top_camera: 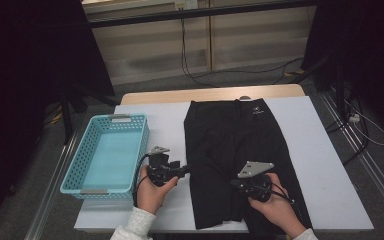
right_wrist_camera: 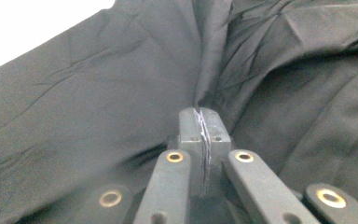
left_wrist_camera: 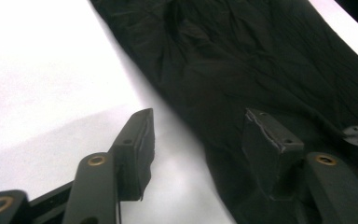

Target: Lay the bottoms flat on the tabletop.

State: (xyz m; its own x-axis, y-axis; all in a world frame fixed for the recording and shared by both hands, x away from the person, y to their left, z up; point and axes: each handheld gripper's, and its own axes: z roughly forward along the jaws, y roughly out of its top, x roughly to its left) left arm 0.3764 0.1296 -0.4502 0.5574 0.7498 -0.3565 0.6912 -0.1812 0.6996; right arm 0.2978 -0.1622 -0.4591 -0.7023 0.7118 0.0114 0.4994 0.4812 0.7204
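A black garment (top_camera: 230,145) with a small white logo at its far end lies flat on the white table (top_camera: 320,165). My left gripper (top_camera: 182,170) is at the garment's left edge and stands open. In the left gripper view, one jaw of the left gripper (left_wrist_camera: 198,126) is over bare table and the other over the black cloth (left_wrist_camera: 261,56), with nothing pinched. My right gripper (top_camera: 234,182) rests on the garment near its front end. In the right gripper view, the right gripper (right_wrist_camera: 200,114) is shut on a raised fold of the black cloth (right_wrist_camera: 98,116).
A turquoise perforated basket (top_camera: 140,145) stands at the table's left, close to my left hand. White tabletop shows to the right of the garment. Cables (top_camera: 200,75) run across the floor behind the table, and dark curtains flank both sides.
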